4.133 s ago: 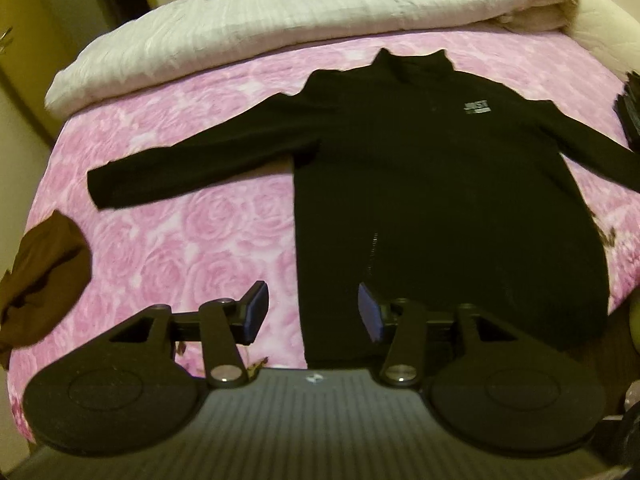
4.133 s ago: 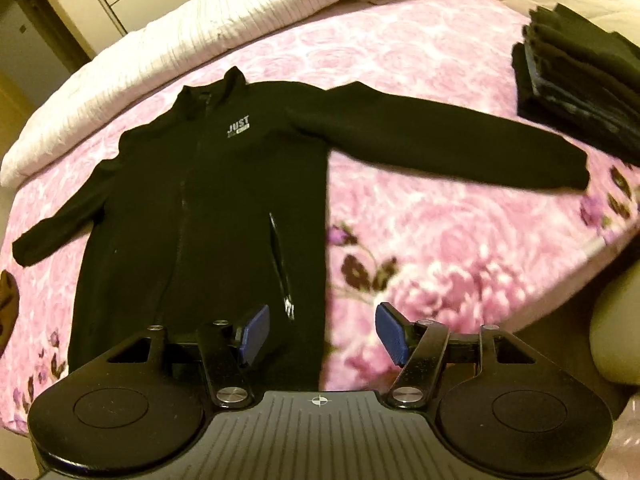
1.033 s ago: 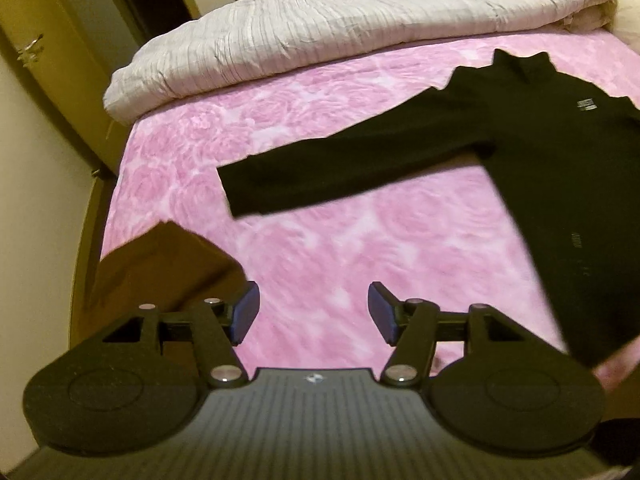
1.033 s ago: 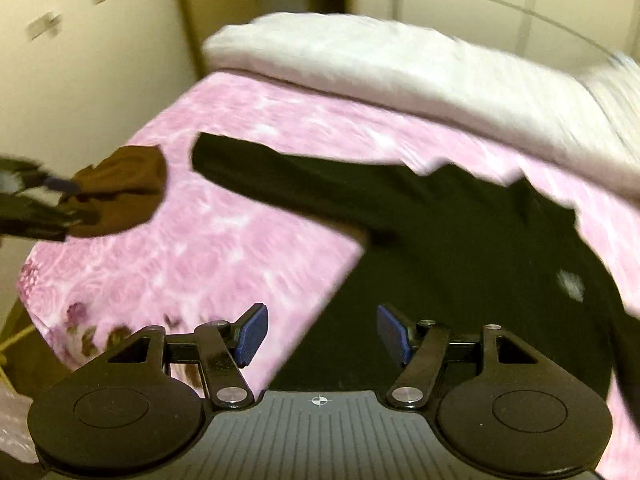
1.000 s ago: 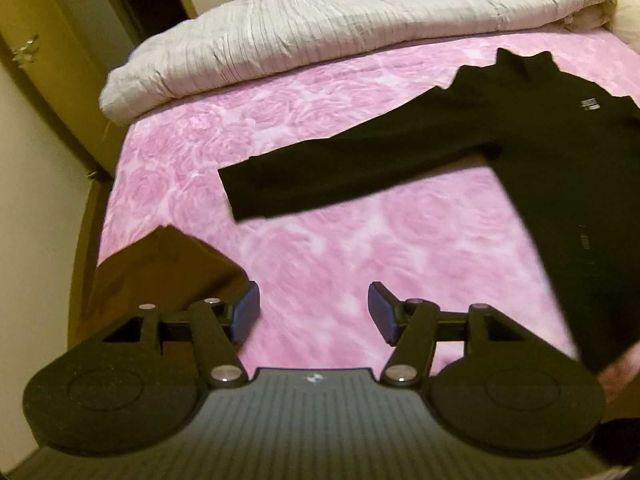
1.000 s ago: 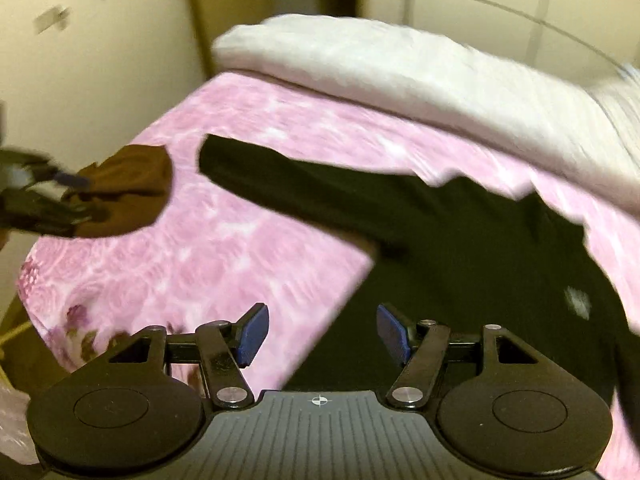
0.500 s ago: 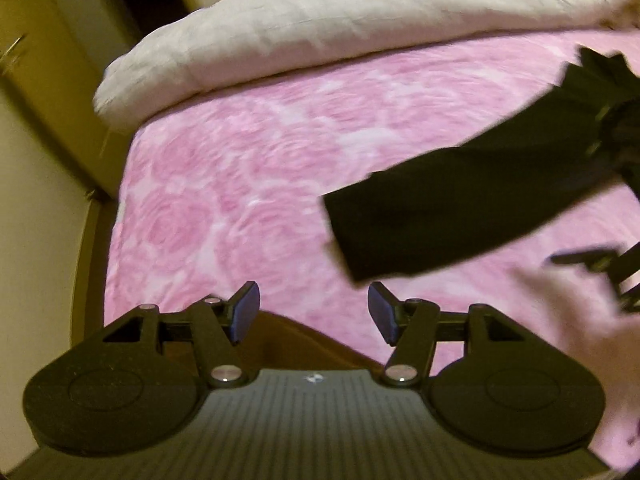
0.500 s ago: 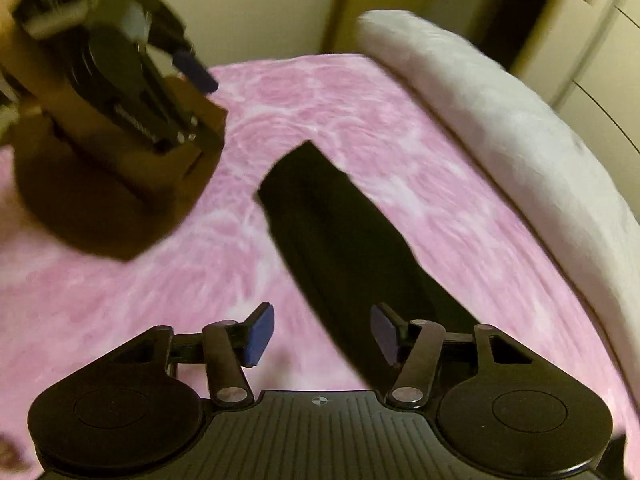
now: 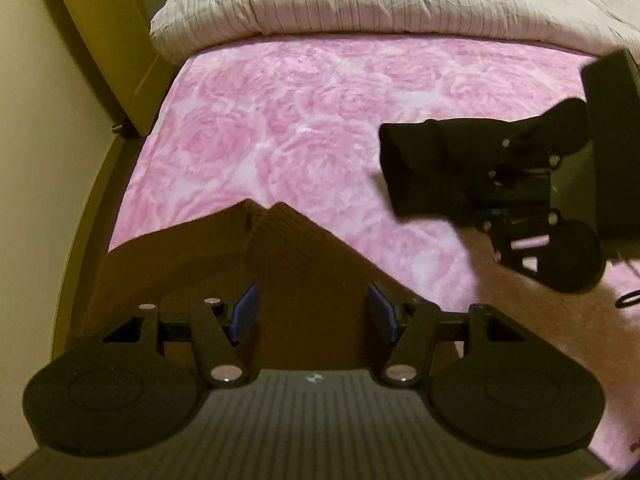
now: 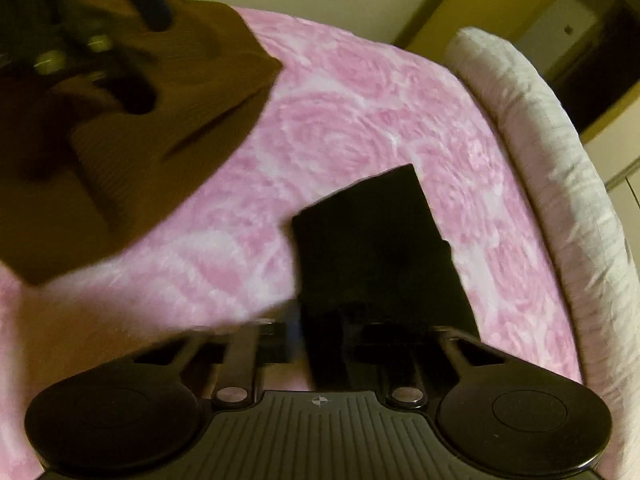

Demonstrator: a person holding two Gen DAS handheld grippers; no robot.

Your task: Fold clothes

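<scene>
Closing on one black sleeve point(image 10: 376, 248) — right gripper point(image 10: 320, 340); left gripper point(image 9: 312, 312) released over one brown garment point(image 9: 288, 248).

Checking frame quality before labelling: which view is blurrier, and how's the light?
Right wrist: motion-smeared, the closing right gripper around the black sleeve is soft, brown garment streaked. Left wrist: mostly sharp, left gripper crisp, only the far-right edge blurs. Both: dim yellow cast, fisheye bending on the duvet.

Dim, warm yellow indoor light; heavy fisheye bending at edges (right wrist view motion-blurred, esp. lower left).
</scene>
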